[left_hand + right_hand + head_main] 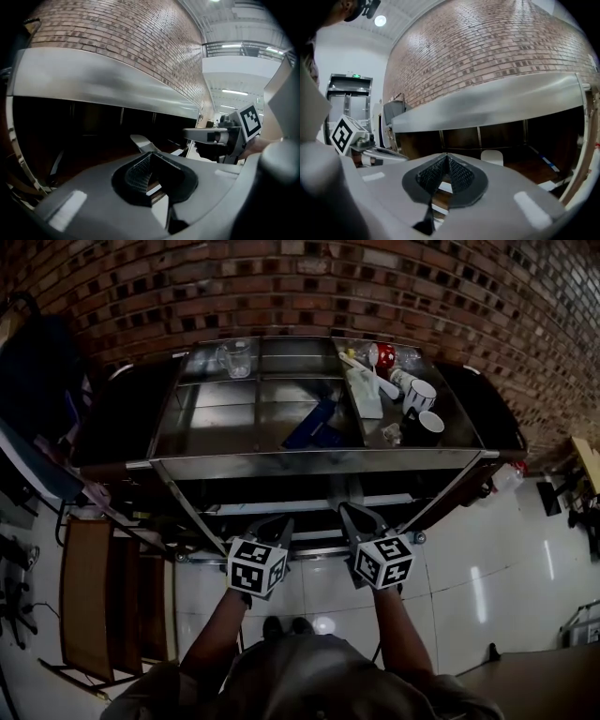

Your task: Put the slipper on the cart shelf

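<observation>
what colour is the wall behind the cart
Reddish-brown brick wall, best in the head view.

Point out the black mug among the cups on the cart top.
The black mug, on the right, is the cup nearest the front edge of the cart. The white mug sits just behind it, and the red cup is farther back.

Cart (319, 463) stands before the brick wall (375, 287). On its top shelf: glass jug (236, 358) rear left, mugs (422, 399) right. Left tool (274, 525) and right tool (359, 516) side by side at its front.
</observation>
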`<control>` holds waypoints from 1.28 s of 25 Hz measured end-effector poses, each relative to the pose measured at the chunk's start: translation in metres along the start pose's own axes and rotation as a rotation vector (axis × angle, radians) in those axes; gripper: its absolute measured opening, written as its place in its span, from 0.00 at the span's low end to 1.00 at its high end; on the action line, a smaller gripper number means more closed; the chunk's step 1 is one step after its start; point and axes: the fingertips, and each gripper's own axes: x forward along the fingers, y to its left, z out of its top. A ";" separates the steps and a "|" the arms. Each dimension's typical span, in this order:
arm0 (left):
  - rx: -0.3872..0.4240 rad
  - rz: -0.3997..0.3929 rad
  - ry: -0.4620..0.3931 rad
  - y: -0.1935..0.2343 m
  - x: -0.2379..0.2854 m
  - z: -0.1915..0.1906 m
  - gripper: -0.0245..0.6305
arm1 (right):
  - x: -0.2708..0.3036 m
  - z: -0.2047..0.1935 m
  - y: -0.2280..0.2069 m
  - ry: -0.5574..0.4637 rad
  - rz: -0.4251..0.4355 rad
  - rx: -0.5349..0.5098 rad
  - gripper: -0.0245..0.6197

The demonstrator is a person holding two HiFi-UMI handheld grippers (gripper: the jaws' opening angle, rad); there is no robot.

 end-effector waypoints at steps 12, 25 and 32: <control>0.021 -0.006 -0.020 -0.008 -0.011 0.014 0.05 | -0.014 0.000 0.021 -0.010 0.040 0.000 0.05; 0.028 -0.015 -0.020 -0.017 -0.010 0.017 0.05 | -0.020 0.001 0.018 -0.021 0.043 0.017 0.05; 0.028 -0.016 -0.016 -0.017 -0.011 0.016 0.05 | -0.021 0.001 0.018 -0.025 0.040 0.027 0.05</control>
